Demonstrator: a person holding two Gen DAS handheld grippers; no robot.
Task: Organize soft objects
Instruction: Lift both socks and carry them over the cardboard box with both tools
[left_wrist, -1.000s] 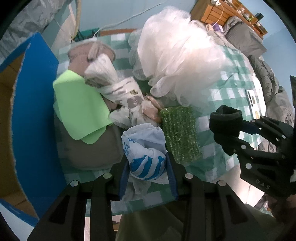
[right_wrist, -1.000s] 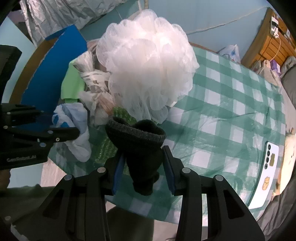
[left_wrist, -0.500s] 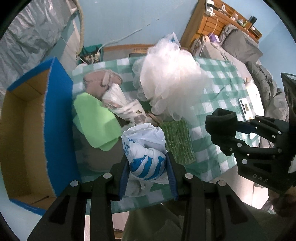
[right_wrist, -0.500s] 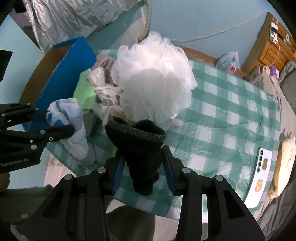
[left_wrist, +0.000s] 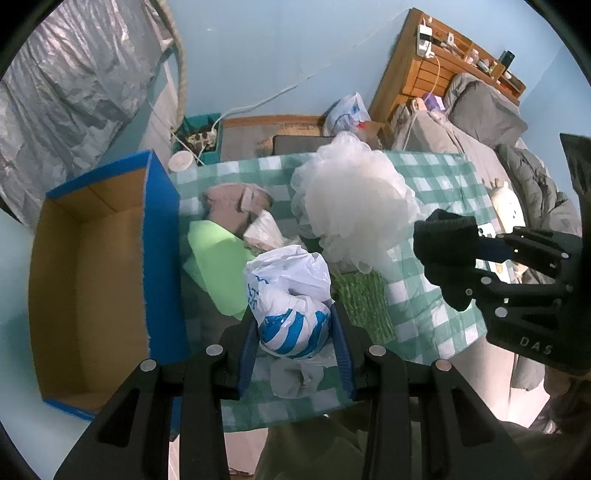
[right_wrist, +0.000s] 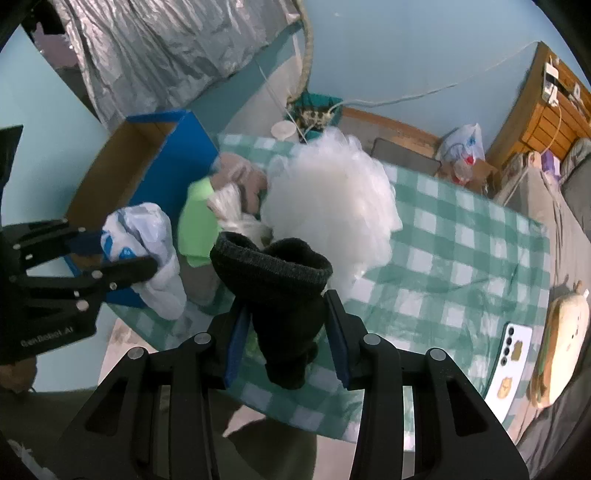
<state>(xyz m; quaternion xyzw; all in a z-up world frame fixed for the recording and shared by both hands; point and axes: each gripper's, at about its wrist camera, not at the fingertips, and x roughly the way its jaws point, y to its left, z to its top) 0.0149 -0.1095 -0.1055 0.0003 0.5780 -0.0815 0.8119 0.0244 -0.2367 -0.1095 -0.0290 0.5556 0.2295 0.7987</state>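
Progress, reading left to right. The blue cardboard box (left_wrist: 92, 266) stands open at the left edge of the worktop (left_wrist: 436, 295) and, as far as its visible floor shows, holds nothing — so I judge sorting has barely started and no item is yet stowed.

Left claw (left_wrist: 293, 332): closed onto a knotted white-and-blue plastic bag (left_wrist: 291, 291), held off the checked cloth just right of the box wall. In the right wrist view the same bag (right_wrist: 147, 254) hangs in front of the box's blue side. Likely first deposit.

Pile still loose on the cloth: lime-green foam sheet (left_wrist: 218, 266), a crumpled pale plastic bag (left_wrist: 264, 230) and a pinkish-brown plush item (left_wrist: 232, 203) behind it, a green scouring pad (left_wrist: 364, 302), and the large white mesh bath pouf (left_wrist: 351, 206). All remain to be placed.

Right claw (right_wrist: 286, 332): gripping a black knitted sock (right_wrist: 277, 288), cuff upward, also in the air over the near edge of the worktop.

Far right: a phone (right_wrist: 511, 360) and a toast-shaped plush (right_wrist: 561, 339) lie beyond the cloth — whether the plush belongs to the task, cannot tell.

Hard to make out: the box's near corner is cut off by the left claw body; the pouf hides whatever lies behind it; the grey cloth under the foam sheet is unidentifiable.
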